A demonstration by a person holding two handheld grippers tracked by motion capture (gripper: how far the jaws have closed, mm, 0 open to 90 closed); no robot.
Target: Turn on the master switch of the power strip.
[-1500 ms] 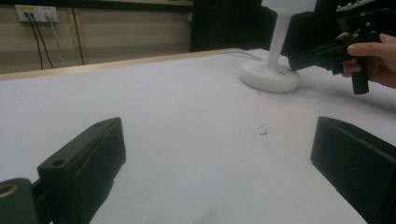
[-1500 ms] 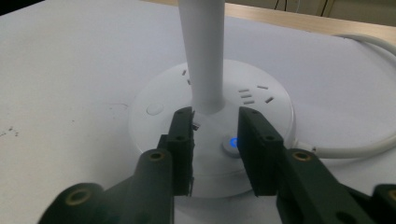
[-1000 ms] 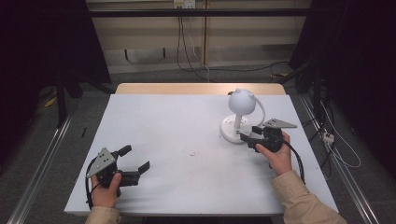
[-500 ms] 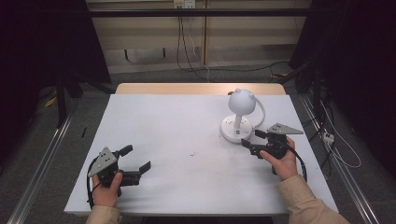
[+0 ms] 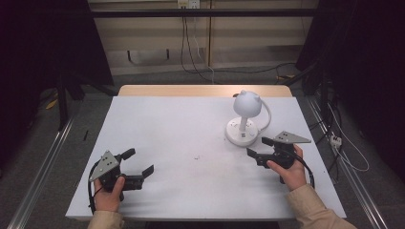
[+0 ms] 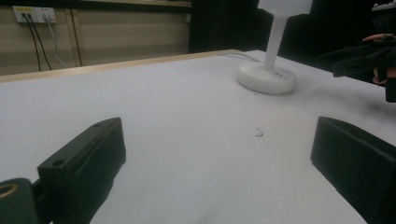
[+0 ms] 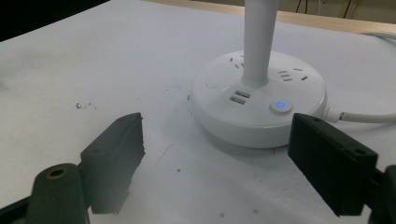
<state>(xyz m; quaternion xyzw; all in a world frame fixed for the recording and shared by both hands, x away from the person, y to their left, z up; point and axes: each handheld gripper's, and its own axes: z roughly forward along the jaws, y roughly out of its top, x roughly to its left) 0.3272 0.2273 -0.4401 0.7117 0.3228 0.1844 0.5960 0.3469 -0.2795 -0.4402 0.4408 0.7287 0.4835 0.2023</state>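
Note:
A white desk lamp with a round head [image 5: 247, 104] stands on a round socket base [image 5: 242, 132] at the table's right middle. A small blue light glows on the base's button [image 7: 279, 106]. My right gripper [image 5: 257, 147] hovers just in front of and to the right of the base, pointing at it. It is open; its jaws have just been opening and nothing is between them [image 7: 219, 154]. My left gripper [image 5: 141, 161] rests open near the front left corner, with bare table between its jaws [image 6: 219, 154]. Far off, the left gripper view catches the lamp base [image 6: 267, 77].
The white table [image 5: 191, 124] has a wooden strip along its far edge and a few small dark specks [image 5: 196, 157] near the middle. The lamp's white cord [image 5: 266, 112] curls behind the base. Cables lie on the floor at the right.
My right gripper has drawn back a little from the lamp base toward the near edge, and its jaws stand wider apart. The left gripper has stayed where it was.

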